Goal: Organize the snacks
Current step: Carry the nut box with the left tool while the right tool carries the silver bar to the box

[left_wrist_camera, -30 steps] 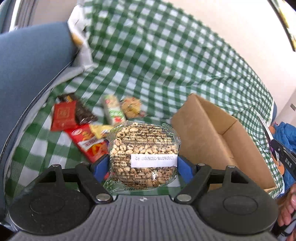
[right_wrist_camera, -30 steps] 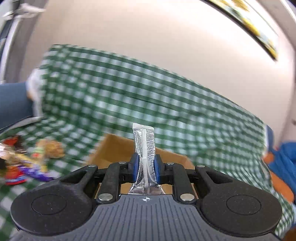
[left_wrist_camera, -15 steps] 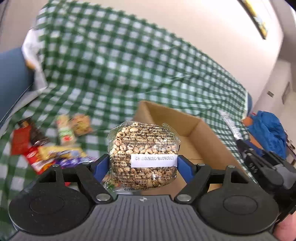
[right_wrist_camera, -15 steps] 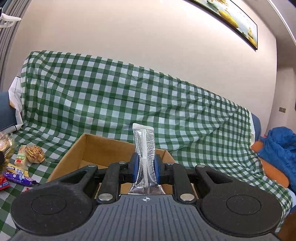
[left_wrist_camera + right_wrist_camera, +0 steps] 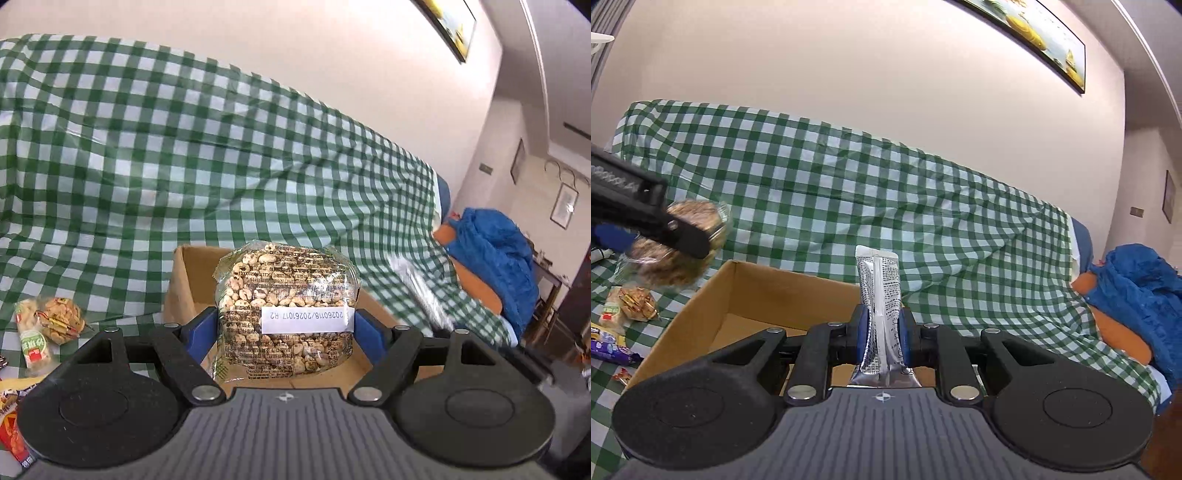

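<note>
My left gripper (image 5: 284, 325) is shut on a clear bag of puffed grain snack (image 5: 284, 306) with a white date label, held above the near left part of the open cardboard box (image 5: 184, 280). My right gripper (image 5: 882, 339) is shut on a silver foil snack packet (image 5: 881, 295), held upright over the box's (image 5: 764, 291) near edge. In the right wrist view the left gripper (image 5: 646, 218) and its blurred bag (image 5: 683, 243) show above the box's left wall.
Several loose snack packs lie on the green checked cloth left of the box: a cookie pack (image 5: 55, 319), a purple wrapper (image 5: 609, 350), a red pack (image 5: 13, 439). A blue jacket (image 5: 1137, 302) lies at the right end of the sofa.
My left gripper has swung right with the grain bag, from over the snack pile to over the box. My right gripper has stayed by the box with the foil packet.
</note>
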`<action>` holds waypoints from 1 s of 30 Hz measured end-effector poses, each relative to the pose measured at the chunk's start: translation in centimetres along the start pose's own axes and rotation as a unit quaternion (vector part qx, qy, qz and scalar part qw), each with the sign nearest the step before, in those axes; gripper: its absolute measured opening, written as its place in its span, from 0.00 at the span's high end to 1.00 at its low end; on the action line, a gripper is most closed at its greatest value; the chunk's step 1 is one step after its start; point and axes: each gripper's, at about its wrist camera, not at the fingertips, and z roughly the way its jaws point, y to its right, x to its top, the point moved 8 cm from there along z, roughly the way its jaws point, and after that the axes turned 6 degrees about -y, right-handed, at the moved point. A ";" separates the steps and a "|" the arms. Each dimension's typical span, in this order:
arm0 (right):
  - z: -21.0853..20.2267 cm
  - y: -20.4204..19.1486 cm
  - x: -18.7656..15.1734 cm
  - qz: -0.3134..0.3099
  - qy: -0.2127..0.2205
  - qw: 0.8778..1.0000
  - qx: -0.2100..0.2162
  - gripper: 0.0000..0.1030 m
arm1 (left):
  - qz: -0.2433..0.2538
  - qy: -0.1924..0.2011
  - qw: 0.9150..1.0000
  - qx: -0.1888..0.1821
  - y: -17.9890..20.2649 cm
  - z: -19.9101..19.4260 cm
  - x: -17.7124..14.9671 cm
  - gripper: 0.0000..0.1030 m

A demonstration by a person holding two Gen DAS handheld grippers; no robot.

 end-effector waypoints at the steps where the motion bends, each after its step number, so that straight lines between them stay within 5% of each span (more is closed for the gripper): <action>1: 0.0 0.0 0.0 -0.002 0.000 1.000 -0.002 0.82 | 0.000 -0.007 1.000 -0.001 0.1 0.3 -0.5 0.20; 30: 0.6 -1.2 0.4 -0.014 0.008 1.000 -0.013 0.82 | 0.002 -0.027 0.999 -0.021 1.1 2.3 -0.9 0.20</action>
